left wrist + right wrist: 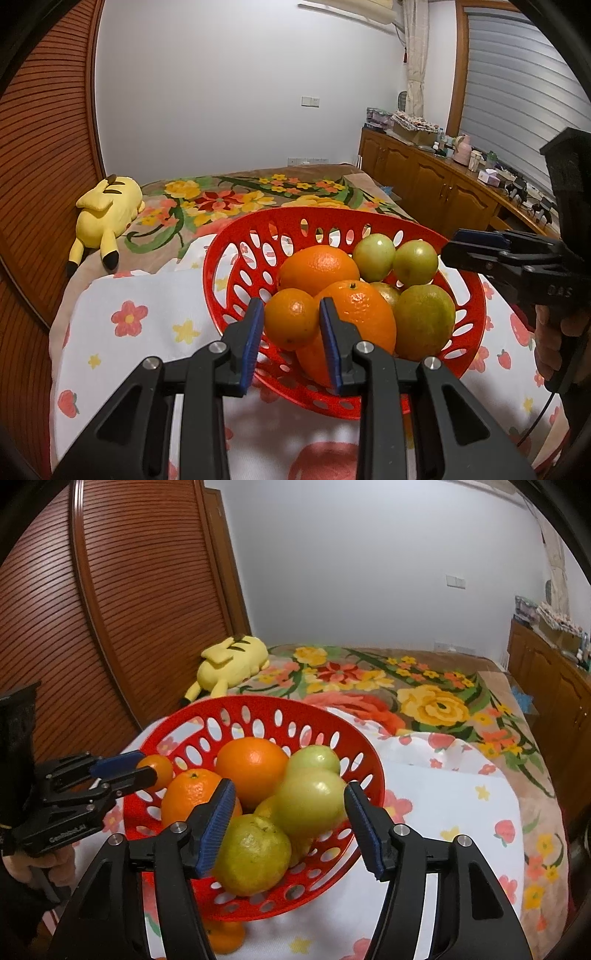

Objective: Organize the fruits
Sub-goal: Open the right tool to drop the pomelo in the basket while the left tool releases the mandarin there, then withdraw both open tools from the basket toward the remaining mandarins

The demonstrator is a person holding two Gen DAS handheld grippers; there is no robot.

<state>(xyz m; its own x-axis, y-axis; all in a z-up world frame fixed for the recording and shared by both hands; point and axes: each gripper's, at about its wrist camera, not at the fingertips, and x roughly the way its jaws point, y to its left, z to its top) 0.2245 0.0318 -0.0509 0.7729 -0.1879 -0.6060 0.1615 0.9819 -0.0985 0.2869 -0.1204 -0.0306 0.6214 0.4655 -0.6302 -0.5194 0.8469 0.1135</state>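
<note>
The left gripper [291, 325] holds a small round orange mandarin [291, 318] between its blue pads, above the near rim of the red perforated plastic basket [229, 243] on the flowered white cloth [147, 295]. I think it should lower the fruit into a gap before letting go. The right gripper [290, 825] stands wide open and empty around a green-yellow fruit [314, 801].

One red basket [207, 720] sits at centre. I count four orange fruits in view: a small one [291, 319] at 9 o'clock, two larger [317, 267], and one [225, 936] beneath the basket at 6 o'clock. Three green fruits [312, 805] sit at 3 o'clock.
</note>
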